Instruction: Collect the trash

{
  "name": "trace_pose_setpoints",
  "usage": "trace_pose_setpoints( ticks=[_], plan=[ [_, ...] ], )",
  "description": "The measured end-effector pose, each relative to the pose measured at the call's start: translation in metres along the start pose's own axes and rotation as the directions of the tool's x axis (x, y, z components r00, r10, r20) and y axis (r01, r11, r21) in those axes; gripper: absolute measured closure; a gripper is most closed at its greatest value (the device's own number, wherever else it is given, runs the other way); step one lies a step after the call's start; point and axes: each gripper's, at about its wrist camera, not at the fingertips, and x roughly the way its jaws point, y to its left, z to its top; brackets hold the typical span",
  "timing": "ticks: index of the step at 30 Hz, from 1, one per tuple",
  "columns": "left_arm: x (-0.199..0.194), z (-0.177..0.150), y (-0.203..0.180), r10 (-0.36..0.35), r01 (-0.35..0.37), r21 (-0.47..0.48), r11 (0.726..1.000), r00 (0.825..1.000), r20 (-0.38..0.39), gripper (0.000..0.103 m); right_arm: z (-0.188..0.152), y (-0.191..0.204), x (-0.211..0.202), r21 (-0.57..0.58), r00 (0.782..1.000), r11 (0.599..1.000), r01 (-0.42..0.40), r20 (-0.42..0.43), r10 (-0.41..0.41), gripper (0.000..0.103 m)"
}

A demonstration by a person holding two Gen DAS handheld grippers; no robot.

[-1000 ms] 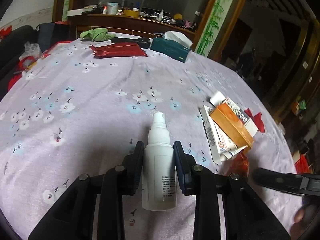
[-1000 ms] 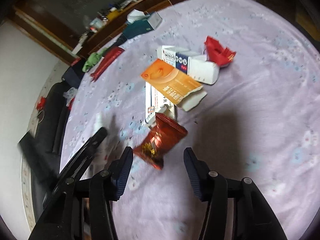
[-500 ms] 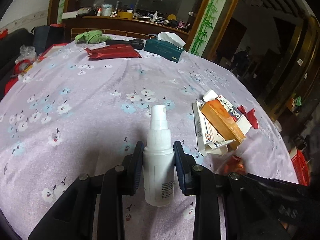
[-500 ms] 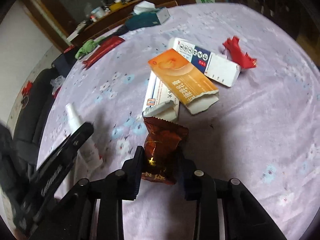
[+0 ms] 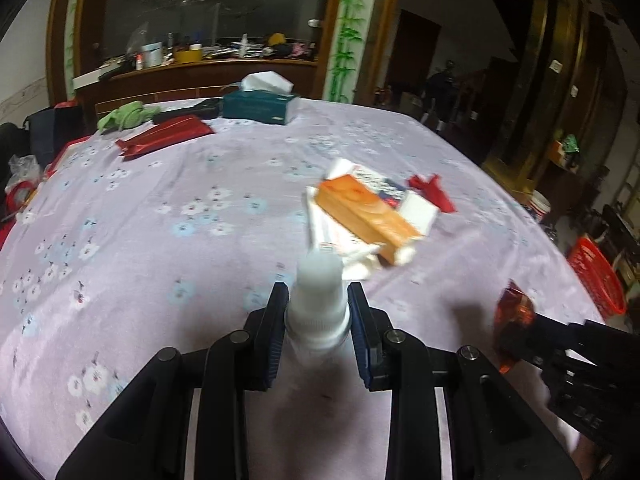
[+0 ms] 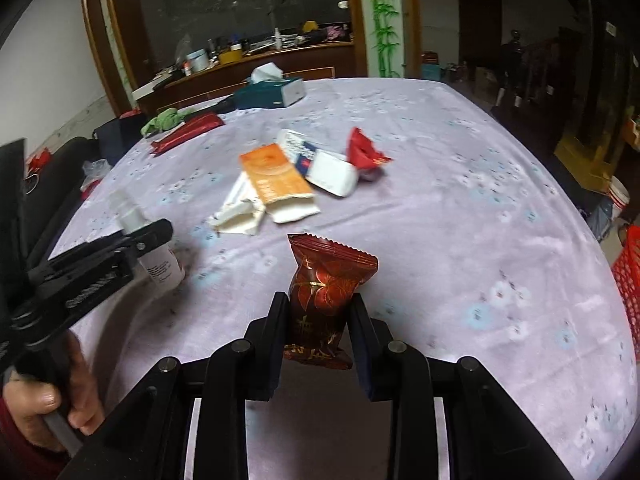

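My left gripper (image 5: 318, 308) is shut on a white spray bottle (image 5: 319, 300), held tilted above the table; it also shows in the right wrist view (image 6: 156, 258). My right gripper (image 6: 319, 312) is shut on a dark red snack packet (image 6: 326, 292), lifted off the cloth; the packet shows at the right of the left wrist view (image 5: 514, 316). On the table lie an orange box (image 6: 276, 176), a white and blue box (image 6: 320, 160), a flat white box (image 6: 240, 210) and a crumpled red wrapper (image 6: 364, 150).
The table has a lilac flowered cloth (image 6: 460, 208). At the far side lie a teal tissue box (image 6: 272, 92), a long red packet (image 6: 188, 130) and a green cloth (image 6: 164, 118). A red basket (image 5: 596, 276) stands on the floor to the right.
My right gripper has shut on the red snack packet and lifted it. My left gripper has raised and tilted the spray bottle off the table. Both views now look more level.
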Motion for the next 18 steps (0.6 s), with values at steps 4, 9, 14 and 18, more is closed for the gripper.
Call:
trace_pose_setpoints(
  ticks=[4, 9, 14, 18],
  plan=[
    [-0.013, -0.005, -0.019, -0.021, 0.021, 0.022, 1.0, 1.0, 0.0, 0.075, -0.005, -0.011, -0.008, 0.049, 0.999, 0.999, -0.003, 0.033, 0.001, 0.071],
    [-0.021, -0.012, -0.041, -0.011, 0.012, 0.048, 0.999, 1.0, -0.024, 0.075, -0.015, -0.027, -0.019, 0.091, 0.998, 0.996, -0.022, 0.065, 0.016, 0.071],
    [-0.021, -0.015, -0.056, 0.005, -0.003, 0.051, 0.999, 0.999, -0.045, 0.074, -0.019, -0.045, -0.025, 0.106, 0.996, 0.993, -0.045, 0.08, 0.037, 0.071],
    [-0.016, -0.016, -0.066, 0.012, -0.009, 0.055, 0.998, 0.998, -0.06, 0.074, -0.024, -0.061, -0.03, 0.121, 0.996, 0.991, -0.052, 0.083, 0.042, 0.071]
  ],
)
